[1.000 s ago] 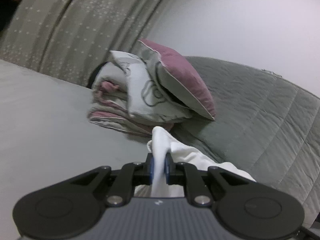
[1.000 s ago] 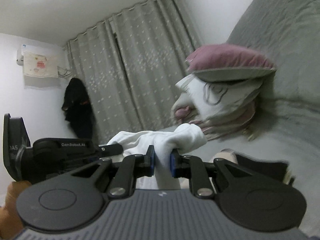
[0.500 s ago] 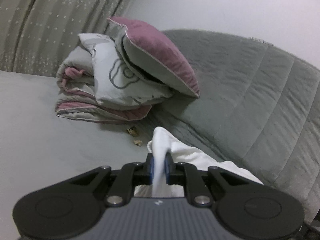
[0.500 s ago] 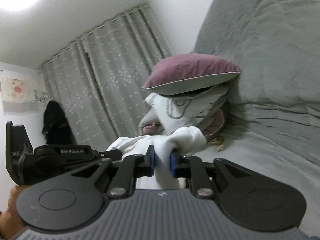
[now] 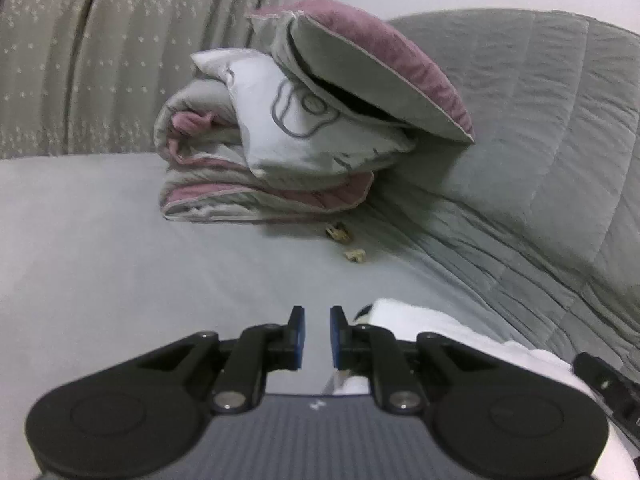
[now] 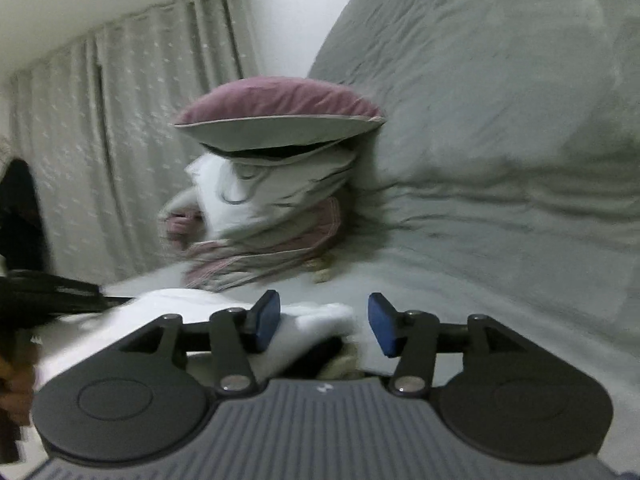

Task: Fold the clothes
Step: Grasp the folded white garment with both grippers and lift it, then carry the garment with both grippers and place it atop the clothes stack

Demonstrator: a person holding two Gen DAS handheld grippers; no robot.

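Left wrist view first: the left black two-finger gripper with blue pads [image 5: 315, 338] stands a little apart with nothing between its pads, where half a second ago it pinched a fold of the soft white cotton garment [image 5: 440, 330]. That garment now lies on the pale grey bed sheet [image 5: 120, 260], just right of the fingers. Behind sits the stack of grey-and-mauve folded bedding with a mauve velvet cushion on top [image 5: 320, 128].

Right wrist view: the right black two-finger gripper with blue pads [image 6: 323, 320] is wide apart and empty too, having also let go; the garment [image 6: 192, 312] lies low at left, blurred by motion.

Both releases suggest one fold has been laid down, though whether more folds remain cannot be told.

No writing is readable now; the other gripper's label is smeared.
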